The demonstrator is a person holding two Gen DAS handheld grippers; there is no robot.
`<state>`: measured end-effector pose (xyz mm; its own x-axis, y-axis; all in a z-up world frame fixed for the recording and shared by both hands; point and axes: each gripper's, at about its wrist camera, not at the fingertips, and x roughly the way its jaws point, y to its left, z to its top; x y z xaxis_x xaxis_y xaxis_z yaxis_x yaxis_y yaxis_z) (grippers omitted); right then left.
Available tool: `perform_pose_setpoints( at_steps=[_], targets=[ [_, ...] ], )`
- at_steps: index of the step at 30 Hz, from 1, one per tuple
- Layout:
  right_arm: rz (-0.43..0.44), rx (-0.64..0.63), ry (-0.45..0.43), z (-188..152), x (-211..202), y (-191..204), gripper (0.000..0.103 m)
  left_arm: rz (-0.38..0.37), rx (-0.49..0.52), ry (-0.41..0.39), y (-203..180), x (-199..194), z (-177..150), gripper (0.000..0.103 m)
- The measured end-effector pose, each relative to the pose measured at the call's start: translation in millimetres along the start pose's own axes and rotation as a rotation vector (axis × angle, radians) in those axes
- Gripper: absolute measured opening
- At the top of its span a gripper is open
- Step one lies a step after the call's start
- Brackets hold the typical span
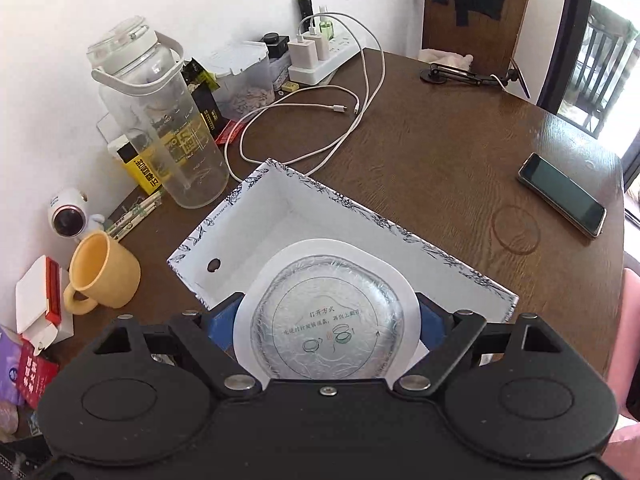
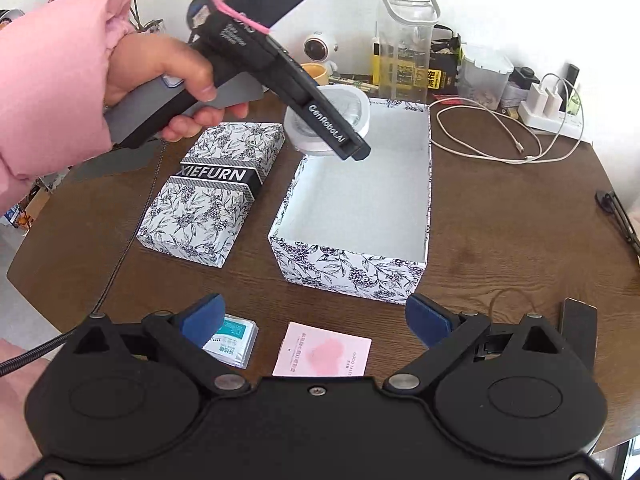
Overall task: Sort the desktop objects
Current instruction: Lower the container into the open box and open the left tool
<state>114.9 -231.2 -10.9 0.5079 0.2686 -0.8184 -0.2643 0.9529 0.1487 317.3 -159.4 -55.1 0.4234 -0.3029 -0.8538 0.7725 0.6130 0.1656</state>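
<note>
Table [image 2: 500, 216] first: it is brown wood, and the open box [image 2: 400, 280] sits near its middle. That box is white inside with dark leaves drawn on its outer walls. All places below are told from this box.

Lid [image 2: 208, 192] of the same leaf print lies flat just beside the box, on its left in the right wrist view. A black band on it reads XIEFURN.

Past the far end of the box, by the wall, stands a tall clear jug [image 1: 168, 120] with a white handle. White cables [image 1: 312, 120] curl on the table between the box and a white power strip [image 1: 324, 64]. A yellow mug [image 1: 102, 276] sits near the box's far left corner. A dark phone [image 1: 562, 194] lies well apart from the box.

A hand [image 2: 168, 80] in a pink sleeve [image 2: 52, 80] holds the left claw [image 1: 328, 320] over the far end of the box. This claw grips a round white tub [image 1: 326, 320] with a shiny foil top, and a blue pad [image 1: 222, 320] presses on each side. The tub hangs above the box floor, not resting on it.

Nearer than the box, the right claw [image 2: 316, 320] is spread wide and holds nothing. Under it lie a pink packet [image 2: 322, 350] and a small teal packet [image 2: 232, 342], flat on the table, apart from each other.
</note>
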Motion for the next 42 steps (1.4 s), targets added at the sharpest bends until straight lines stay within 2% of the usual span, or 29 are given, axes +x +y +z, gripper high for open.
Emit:
perform_pose_setpoints(
  at_steps=[9,19,26,34,42],
  targets=[
    [-0.022,0.153,0.056,2,23,-16,0.099,-0.034,0.109,0.057,29,81,29,0.085],
    [-0.074,0.299,0.115,-7,43,-38,0.099,-0.054,0.173,0.153,40,156,35,0.085],
    [-0.075,0.339,0.121,-9,48,-45,0.099,-0.058,0.212,0.182,35,165,36,0.085],
    [-0.076,0.365,0.125,-11,49,-50,0.099,-0.012,0.258,0.196,23,175,32,0.086],
    [-0.08,0.368,0.118,-16,45,-51,0.099,0.021,0.261,0.198,21,175,36,0.086]
  ],
)
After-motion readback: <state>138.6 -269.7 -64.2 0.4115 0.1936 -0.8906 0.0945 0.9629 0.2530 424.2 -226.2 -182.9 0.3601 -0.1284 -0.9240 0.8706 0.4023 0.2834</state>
